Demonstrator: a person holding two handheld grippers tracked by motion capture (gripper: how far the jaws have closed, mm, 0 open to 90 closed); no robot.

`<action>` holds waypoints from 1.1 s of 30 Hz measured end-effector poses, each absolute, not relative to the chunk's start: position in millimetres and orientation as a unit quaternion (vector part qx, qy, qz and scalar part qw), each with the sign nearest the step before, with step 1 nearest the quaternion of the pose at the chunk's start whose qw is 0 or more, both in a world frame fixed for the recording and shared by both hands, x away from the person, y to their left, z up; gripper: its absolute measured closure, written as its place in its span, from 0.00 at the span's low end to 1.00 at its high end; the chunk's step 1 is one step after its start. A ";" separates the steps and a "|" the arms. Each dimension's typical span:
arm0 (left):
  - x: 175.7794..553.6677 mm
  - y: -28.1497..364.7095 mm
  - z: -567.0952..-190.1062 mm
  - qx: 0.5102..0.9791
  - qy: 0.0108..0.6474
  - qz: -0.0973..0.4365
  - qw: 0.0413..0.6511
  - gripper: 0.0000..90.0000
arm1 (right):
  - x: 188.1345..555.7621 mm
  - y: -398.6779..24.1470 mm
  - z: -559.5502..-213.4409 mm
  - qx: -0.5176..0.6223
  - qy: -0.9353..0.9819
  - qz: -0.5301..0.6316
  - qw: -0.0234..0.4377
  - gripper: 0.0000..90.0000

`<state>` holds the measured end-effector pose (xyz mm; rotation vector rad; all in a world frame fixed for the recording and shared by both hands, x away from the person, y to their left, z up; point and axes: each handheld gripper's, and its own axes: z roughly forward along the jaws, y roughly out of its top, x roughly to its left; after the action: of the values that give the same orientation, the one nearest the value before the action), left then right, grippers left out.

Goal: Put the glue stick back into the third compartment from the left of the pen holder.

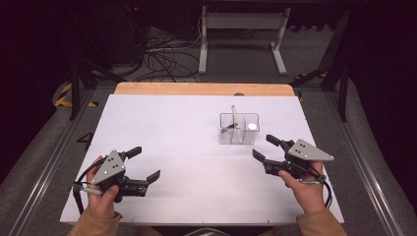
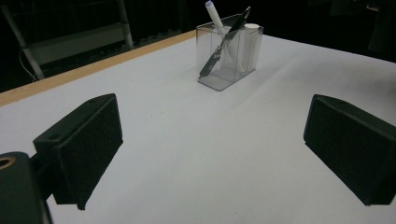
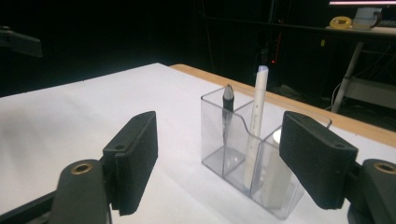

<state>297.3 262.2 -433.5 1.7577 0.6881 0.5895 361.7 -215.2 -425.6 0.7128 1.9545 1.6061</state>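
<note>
Clear organiser (image 1: 238, 135) holds a white pen (image 1: 235, 117) and a dark pen (image 2: 219, 49); bench (image 1: 172, 147) white with a wood-coloured far edge; claws black.

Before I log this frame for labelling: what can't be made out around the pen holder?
- Clear holder: high view too small to count compartments.
- White stick: its foot blurs behind the clear walls, right gripper view.
- Dark pen: its type stays unclear, left gripper view.
- White-capped item: half hidden by the right gripper's jaw.

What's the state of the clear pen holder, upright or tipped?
Upright. The clear pen holder stands on its base on the white table, open top up, with a white pen and a dark pen leaning inside.
</note>
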 end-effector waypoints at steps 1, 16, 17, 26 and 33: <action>296.9 262.6 -434.1 0.742 0.291 0.248 0.551 0.06 | 360.7 -216.5 -427.9 0.265 0.719 0.591 0.252 0.33; 293.5 267.1 -440.4 0.741 0.283 0.256 0.553 0.05 | 351.7 -223.8 -468.2 0.275 0.739 0.568 0.236 0.33; 293.6 267.3 -440.9 0.742 0.283 0.256 0.552 0.05 | 350.9 -223.8 -470.8 0.275 0.740 0.568 0.234 0.33; 294.1 267.3 -447.2 0.745 0.282 0.249 0.550 0.05 | 348.2 -218.9 -487.9 0.281 0.752 0.549 0.234 0.32; 295.9 267.4 -453.6 0.748 0.282 0.245 0.549 0.05 | 347.6 -217.9 -491.6 0.282 0.748 0.552 0.237 0.32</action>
<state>295.9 267.4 -453.6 1.7712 0.6685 0.5802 347.6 -217.9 -491.6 0.7744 2.0512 1.5122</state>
